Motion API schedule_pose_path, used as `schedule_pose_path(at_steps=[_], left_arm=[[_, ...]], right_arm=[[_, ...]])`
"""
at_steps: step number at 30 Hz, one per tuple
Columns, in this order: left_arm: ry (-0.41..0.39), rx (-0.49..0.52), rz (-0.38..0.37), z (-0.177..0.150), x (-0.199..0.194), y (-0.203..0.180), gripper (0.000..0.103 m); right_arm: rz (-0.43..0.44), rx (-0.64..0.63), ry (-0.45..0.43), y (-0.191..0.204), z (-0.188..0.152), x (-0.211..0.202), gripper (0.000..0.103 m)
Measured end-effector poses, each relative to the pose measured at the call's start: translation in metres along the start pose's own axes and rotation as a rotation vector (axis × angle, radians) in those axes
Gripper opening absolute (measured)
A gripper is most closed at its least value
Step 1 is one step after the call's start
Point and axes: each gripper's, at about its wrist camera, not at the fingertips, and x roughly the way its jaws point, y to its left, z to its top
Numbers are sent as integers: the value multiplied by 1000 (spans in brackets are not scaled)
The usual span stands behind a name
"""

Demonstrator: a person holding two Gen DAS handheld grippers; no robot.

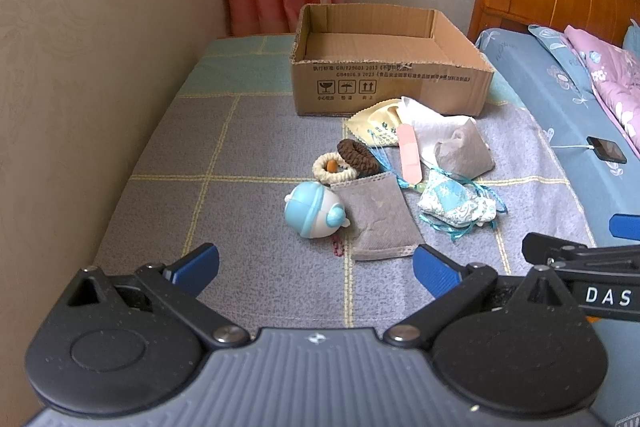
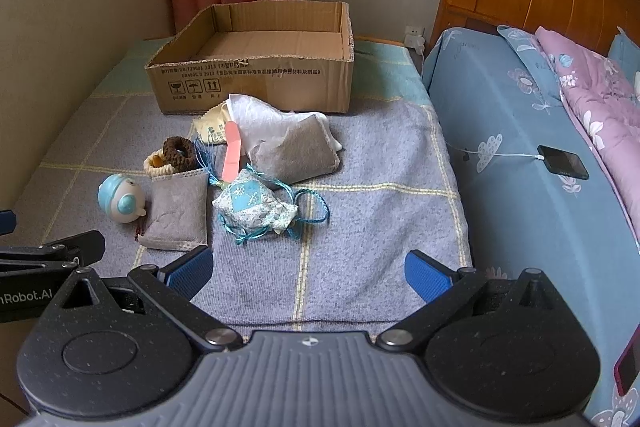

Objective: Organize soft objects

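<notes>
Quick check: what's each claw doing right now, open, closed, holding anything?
Left claw: open, empty, hovering short of the grey pouch.
Right claw: open, empty, over bare blanket.

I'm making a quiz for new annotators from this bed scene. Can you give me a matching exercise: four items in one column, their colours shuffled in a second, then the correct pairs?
Items:
1. round toy
2. plaster strip
3. cardboard box
4. upper hair scrunchie

Colours:
A. dark brown
B. pink
C. light blue and white
D. tan

Pairs: 1-C, 2-B, 3-D, 4-A
</notes>
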Motion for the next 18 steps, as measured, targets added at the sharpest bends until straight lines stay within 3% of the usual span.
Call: schedule_pose_path(at_steps=[18], left_arm=[[-9, 2, 18, -1, -1, -1, 102]], right_arm=[[16, -4, -10, 2, 0, -3, 103]])
